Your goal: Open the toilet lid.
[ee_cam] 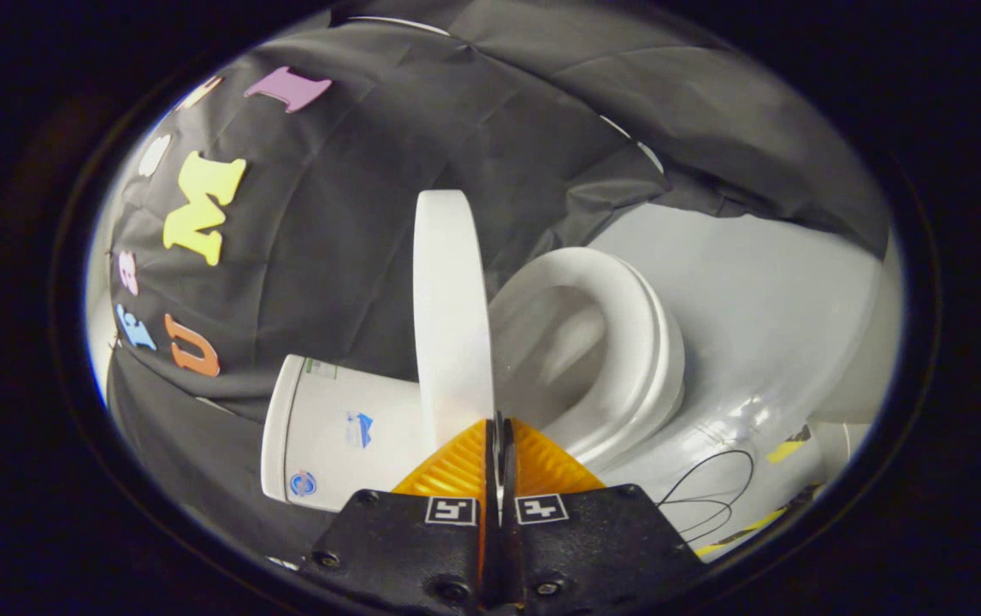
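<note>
White and smooth, the toilet lid stood raised, seen edge-on just ahead of the fingers, its near edge running down into the narrow slit between them. The gripper was drawn almost together, both fingers pressed against that thin edge, so it held the lid. Beside the lid, to one side of the fingers, the seat ring lay exposed on the bowl, with the opening visible inside it. On the other side of the lid the cistern carried a few small stickers. A thin black cable looped near the bowl's base. Beyond everything hung the black cloth wall.
</note>
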